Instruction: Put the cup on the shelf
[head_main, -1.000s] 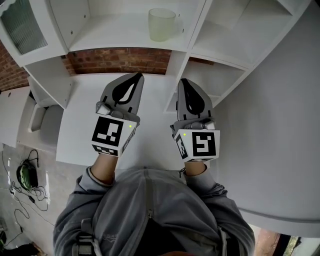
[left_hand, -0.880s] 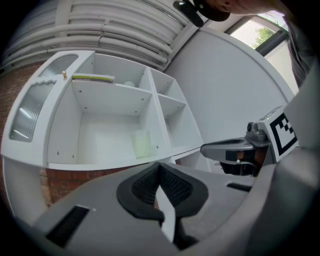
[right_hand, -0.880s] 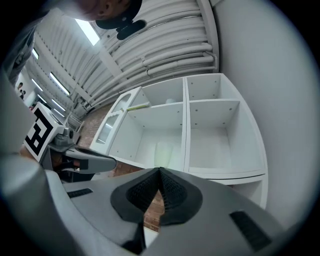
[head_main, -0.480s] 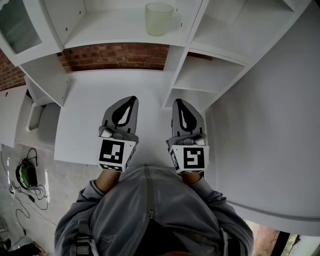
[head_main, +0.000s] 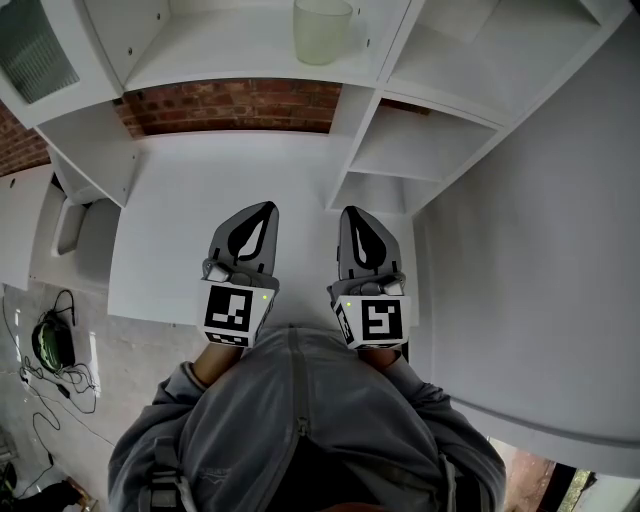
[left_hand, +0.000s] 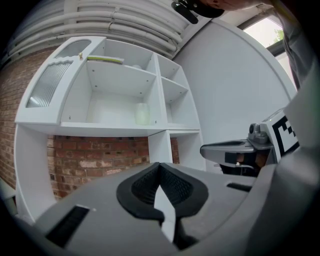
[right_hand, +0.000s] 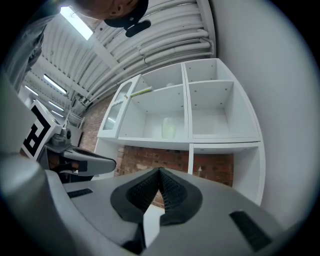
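A pale, translucent cup (head_main: 320, 30) stands upright on the wide white shelf (head_main: 220, 62), with no gripper near it. It also shows in the left gripper view (left_hand: 142, 113) and in the right gripper view (right_hand: 168, 128), far ahead on that shelf. My left gripper (head_main: 268, 208) and right gripper (head_main: 352, 212) hang side by side over the white desk (head_main: 190, 200), close to the person's body. Both are shut with nothing between the jaws. Each gripper view shows its own tips pressed together, the left gripper (left_hand: 159, 165) and the right gripper (right_hand: 160, 171).
The shelf unit has smaller compartments (head_main: 410, 150) at the right and a ribbed glass door (head_main: 35, 50) at the left. A brick wall (head_main: 230, 105) runs behind the desk. Headphones and cables (head_main: 50, 350) lie on the floor at the left. A white wall (head_main: 540, 250) bounds the right side.
Both grippers have drawn back from the shelf toward the person and sunk lower, staying shut. The cup has stayed on the shelf.
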